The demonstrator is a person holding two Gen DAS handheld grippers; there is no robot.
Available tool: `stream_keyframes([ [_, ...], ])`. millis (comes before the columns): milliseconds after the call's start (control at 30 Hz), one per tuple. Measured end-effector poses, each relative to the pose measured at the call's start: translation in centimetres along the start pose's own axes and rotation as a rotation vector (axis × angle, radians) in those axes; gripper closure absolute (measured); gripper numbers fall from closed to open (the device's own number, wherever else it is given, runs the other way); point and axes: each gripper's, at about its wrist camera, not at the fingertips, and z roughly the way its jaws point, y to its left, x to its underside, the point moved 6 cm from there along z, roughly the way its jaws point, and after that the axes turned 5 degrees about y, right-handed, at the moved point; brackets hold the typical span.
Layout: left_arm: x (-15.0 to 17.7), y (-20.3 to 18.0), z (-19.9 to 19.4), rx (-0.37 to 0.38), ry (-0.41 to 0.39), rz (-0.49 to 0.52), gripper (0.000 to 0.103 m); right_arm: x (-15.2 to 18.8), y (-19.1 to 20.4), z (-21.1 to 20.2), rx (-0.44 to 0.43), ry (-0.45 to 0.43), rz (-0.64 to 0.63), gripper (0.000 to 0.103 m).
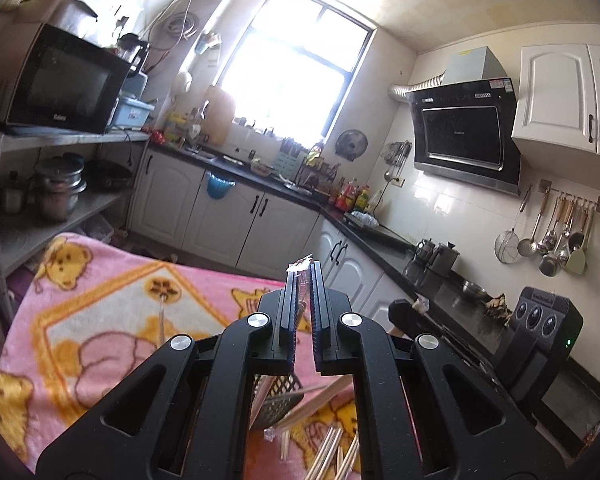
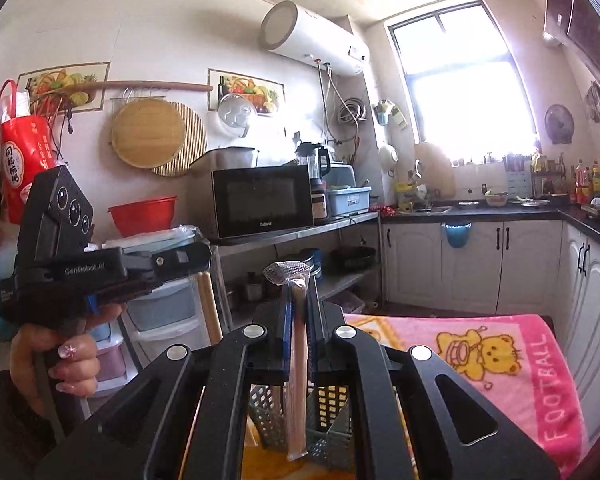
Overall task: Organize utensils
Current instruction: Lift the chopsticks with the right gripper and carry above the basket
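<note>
My left gripper is shut on a clear plastic wrapper whose torn tip sticks out above the fingertips; what it holds inside is hidden. Below it lie loose wooden chopsticks and a dark perforated utensil basket on the pink blanket. My right gripper is shut on a plastic-wrapped pair of chopsticks, held upright above the perforated basket. The left gripper's body shows at the left of the right wrist view, in a person's hand.
A pink cartoon-bear blanket covers the table. A steel shelf with a microwave and pots stands at the left. White cabinets and a dark counter run behind. The right gripper's body shows at the right.
</note>
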Motion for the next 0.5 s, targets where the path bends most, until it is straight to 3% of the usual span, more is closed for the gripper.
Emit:
stream_keyframes([
  [500, -3.5, -0.2, 0.7, -0.043, -0.071, 0.036, 0.1, -3.3, -0.9, 0.3, 0.034, -0.069, -0.017, 0.097],
])
